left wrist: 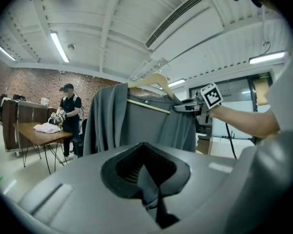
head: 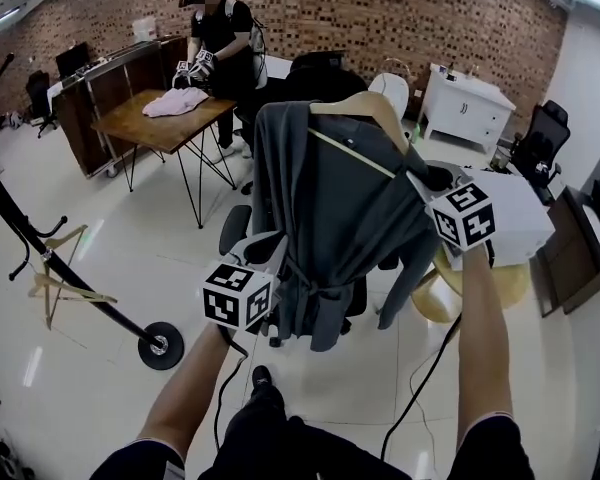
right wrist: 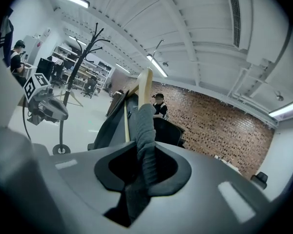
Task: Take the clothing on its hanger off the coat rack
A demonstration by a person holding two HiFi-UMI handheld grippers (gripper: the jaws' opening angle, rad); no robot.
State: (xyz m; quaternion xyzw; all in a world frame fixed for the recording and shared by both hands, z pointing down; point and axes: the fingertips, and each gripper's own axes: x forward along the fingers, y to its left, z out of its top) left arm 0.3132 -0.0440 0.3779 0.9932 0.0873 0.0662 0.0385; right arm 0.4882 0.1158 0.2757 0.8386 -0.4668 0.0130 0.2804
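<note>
The grey robe (head: 340, 198) hangs on its wooden hanger (head: 365, 106) in mid-air in front of the person, well apart from the black coat rack (head: 161, 346) at the left. The right tool (right wrist: 139, 179) is clamped on the robe's shoulder at the hanger's end. The left tool (left wrist: 149, 189) is closed on a fold of the robe's lower edge. Behind, another person (head: 215, 38) stands at a wooden table (head: 150, 123) with a pink cloth (head: 175, 103) on it.

Left gripper (head: 280, 260) low, right gripper (head: 422, 182) higher, both at arm's length, jaws clamped shut.
</note>
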